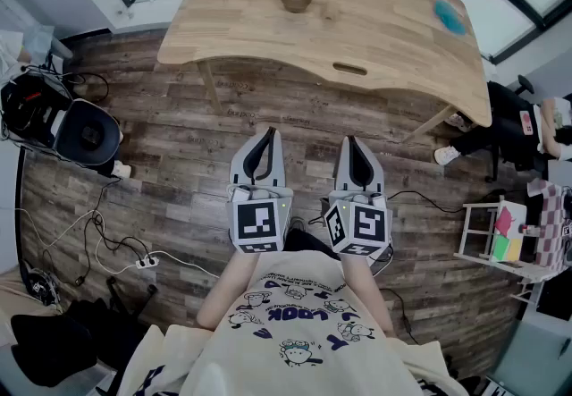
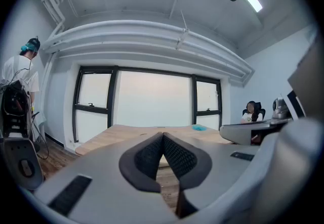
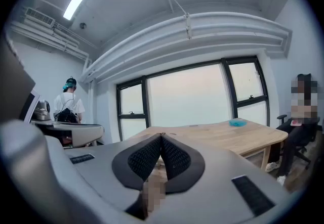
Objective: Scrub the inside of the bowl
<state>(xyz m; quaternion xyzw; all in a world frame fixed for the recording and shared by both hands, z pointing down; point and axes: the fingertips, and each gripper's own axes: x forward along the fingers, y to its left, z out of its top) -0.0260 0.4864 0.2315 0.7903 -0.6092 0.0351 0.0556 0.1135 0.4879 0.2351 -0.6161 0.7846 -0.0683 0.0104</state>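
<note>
A small brown bowl stands on the wooden table, near its far middle. A blue scrubber lies at the table's right end; it also shows as a blue patch in the left gripper view and as the scrubber in the right gripper view. I hold both grippers close to my chest, over the floor and well short of the table. The left gripper is shut and empty, its tips meeting. The right gripper is shut with nothing in it, tips together.
The plank floor lies between me and the table. Cables and a power strip run at the left. A black device sits at far left. A white cart stands at right, with a seated person beyond. Another person stands at left.
</note>
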